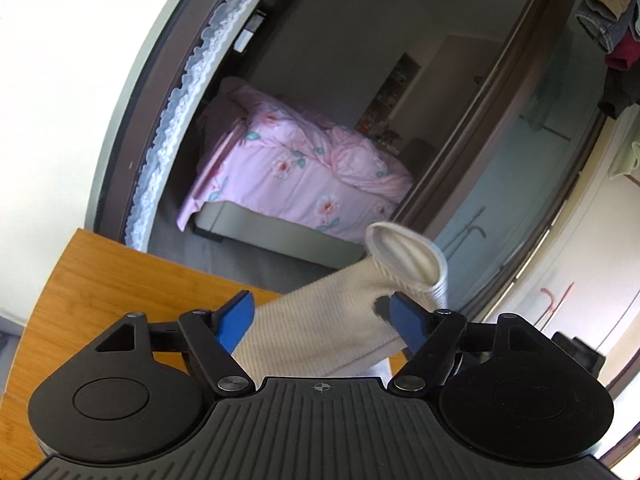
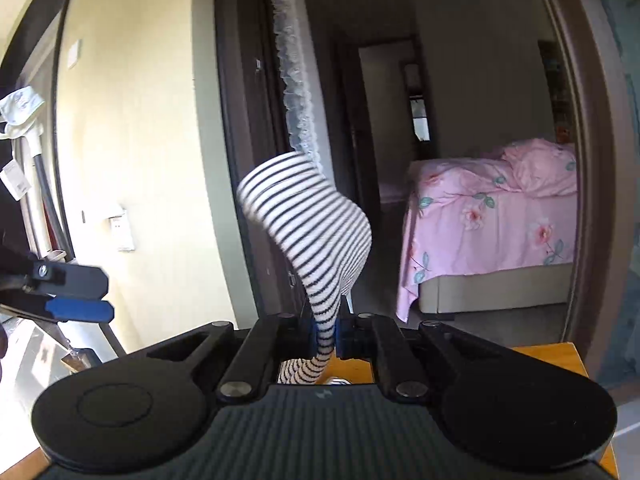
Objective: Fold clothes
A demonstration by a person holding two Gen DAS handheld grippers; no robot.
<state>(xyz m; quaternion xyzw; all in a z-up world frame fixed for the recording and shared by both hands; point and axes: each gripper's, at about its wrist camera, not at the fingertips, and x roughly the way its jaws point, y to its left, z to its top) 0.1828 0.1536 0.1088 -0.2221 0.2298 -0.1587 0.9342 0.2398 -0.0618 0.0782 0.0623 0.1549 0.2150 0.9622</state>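
Note:
In the left wrist view a cream ribbed sock (image 1: 320, 320) with a white cuff lies across the gap of my left gripper (image 1: 324, 316). The blue pads (image 1: 236, 320) stand wide apart, open, not pinching the sock. What holds the sock up is hidden. In the right wrist view my right gripper (image 2: 326, 334) is shut on a black-and-white striped sock (image 2: 308, 224), which sticks up above the fingers while its other end hangs below. The left gripper (image 2: 80, 292) also shows at the left edge of that view, its fingers apart.
A wooden table (image 1: 120, 280) lies under both grippers; its corner shows in the right wrist view (image 2: 560, 360). Beyond is a doorway with a lace curtain (image 1: 192, 100) and a bed with a pink floral cover (image 1: 296, 164). Clothes hang at the upper right (image 1: 612, 20).

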